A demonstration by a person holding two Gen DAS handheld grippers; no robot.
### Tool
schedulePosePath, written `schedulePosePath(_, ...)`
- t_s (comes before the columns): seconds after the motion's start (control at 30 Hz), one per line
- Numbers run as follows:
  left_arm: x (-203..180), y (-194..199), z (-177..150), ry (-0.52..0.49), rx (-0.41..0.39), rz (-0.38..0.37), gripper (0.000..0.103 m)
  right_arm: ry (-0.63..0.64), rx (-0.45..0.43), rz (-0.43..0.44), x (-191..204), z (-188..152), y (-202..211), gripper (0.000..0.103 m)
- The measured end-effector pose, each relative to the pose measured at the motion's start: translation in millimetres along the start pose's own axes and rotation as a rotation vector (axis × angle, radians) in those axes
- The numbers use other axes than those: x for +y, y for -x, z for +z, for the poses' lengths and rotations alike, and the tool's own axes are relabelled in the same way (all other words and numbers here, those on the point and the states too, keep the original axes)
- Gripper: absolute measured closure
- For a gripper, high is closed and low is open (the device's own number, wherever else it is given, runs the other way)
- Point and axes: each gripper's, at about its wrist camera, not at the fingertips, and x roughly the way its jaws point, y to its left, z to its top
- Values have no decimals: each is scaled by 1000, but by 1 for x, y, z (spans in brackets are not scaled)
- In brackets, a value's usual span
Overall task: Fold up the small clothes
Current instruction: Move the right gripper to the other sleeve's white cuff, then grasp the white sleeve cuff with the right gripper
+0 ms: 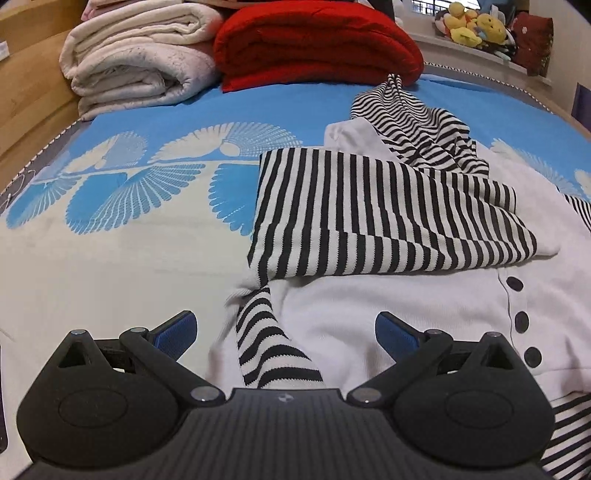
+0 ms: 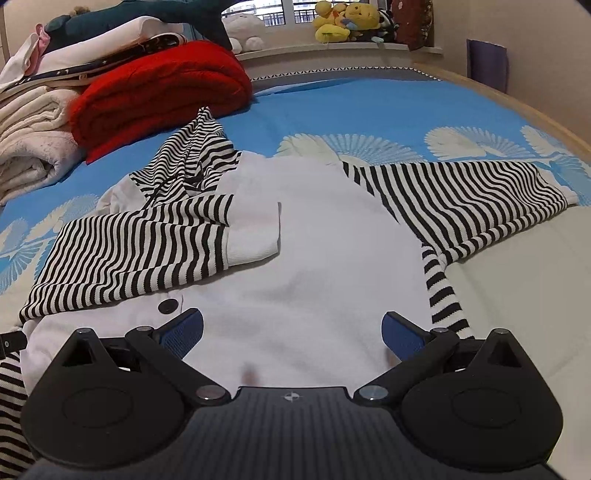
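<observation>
A small white cardigan (image 2: 332,258) with black-and-white striped sleeves and black buttons (image 1: 521,320) lies flat on the bed. Its left striped sleeve (image 1: 369,214) is folded across the body; it also shows in the right wrist view (image 2: 129,254). The right striped sleeve (image 2: 480,199) is spread out sideways. A striped hood (image 2: 188,162) is bunched at the far end. My left gripper (image 1: 286,330) is open and empty over the hem, above a striped side strip (image 1: 266,343). My right gripper (image 2: 291,330) is open and empty over the white body near the hem.
The bed has a blue and white patterned cover (image 1: 147,177). A folded red blanket (image 1: 314,44) and folded cream blankets (image 1: 136,59) are stacked at the far end. Stuffed toys (image 2: 343,18) sit on the window sill. A wooden bed frame (image 1: 26,103) runs along the left.
</observation>
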Motion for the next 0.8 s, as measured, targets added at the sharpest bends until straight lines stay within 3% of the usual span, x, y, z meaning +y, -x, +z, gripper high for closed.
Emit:
schedulePosePath(0.5, -3, -2, 1, -7, 6, -16, 0, 22, -29, -36, -7, 4, 0, 1)
schedulePosePath(0.67, -4, -2, 1, -4, 11, -23, 0, 86, -134, -197, -35, 14, 1, 1)
schedulePosePath(0.8, -6, -3, 0, -6, 16, -24, 0, -74, -125, -316, -95, 35, -15, 1)
